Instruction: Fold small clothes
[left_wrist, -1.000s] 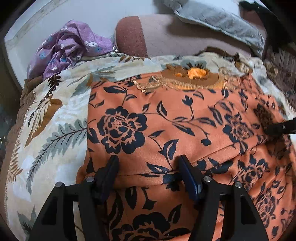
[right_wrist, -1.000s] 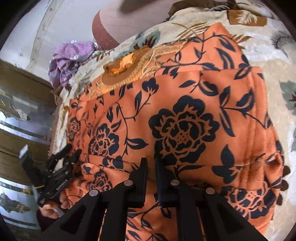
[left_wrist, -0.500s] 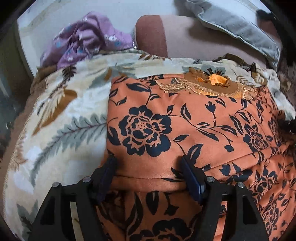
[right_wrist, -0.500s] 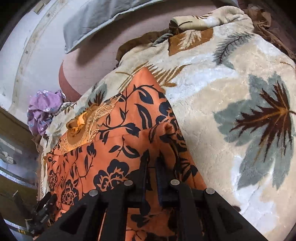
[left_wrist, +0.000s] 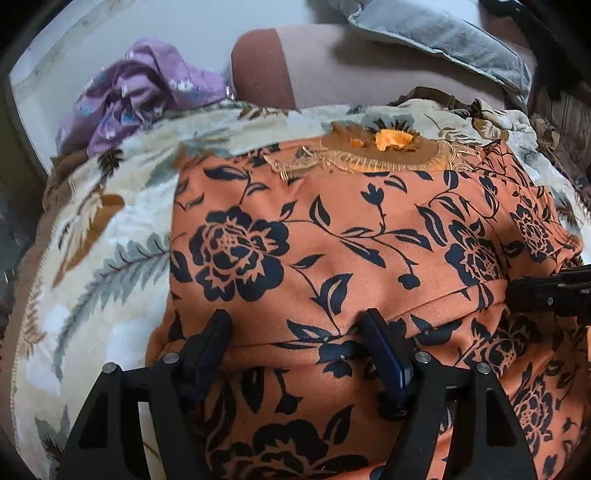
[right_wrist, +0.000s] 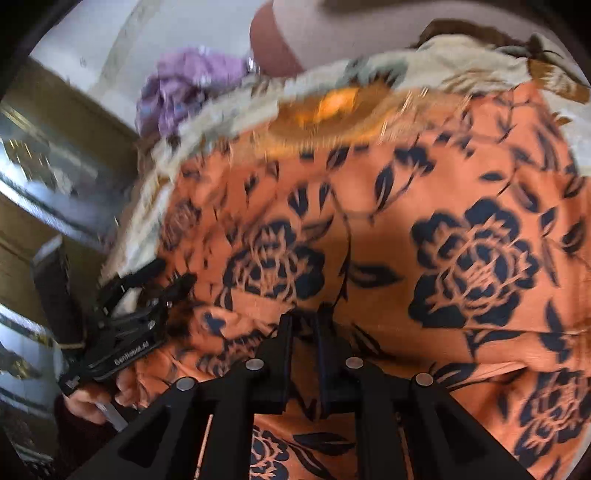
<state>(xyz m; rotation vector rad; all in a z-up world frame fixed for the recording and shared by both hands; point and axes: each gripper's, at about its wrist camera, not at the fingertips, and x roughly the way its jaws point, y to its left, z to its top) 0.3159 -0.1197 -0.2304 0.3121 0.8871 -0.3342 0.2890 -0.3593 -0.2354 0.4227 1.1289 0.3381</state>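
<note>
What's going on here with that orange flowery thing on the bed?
A person is folding an orange floral garment spread over a leaf-print blanket, with tongs in each hand. The left tongs are open, fingers spread over a fold edge near the garment's left side. The right tongs are shut on the fabric further along that fold. A crumpled purple garment sits behind, untouched. The right wrist view is blurred.

- Leaf-print plush blanket (left_wrist: 110, 229) spread from 9 to 1 o'clock
- Crumpled purple cloth (left_wrist: 144, 99) at 11 o'clock
- Grey pillow (left_wrist: 443, 33) at 1 o'clock
</note>
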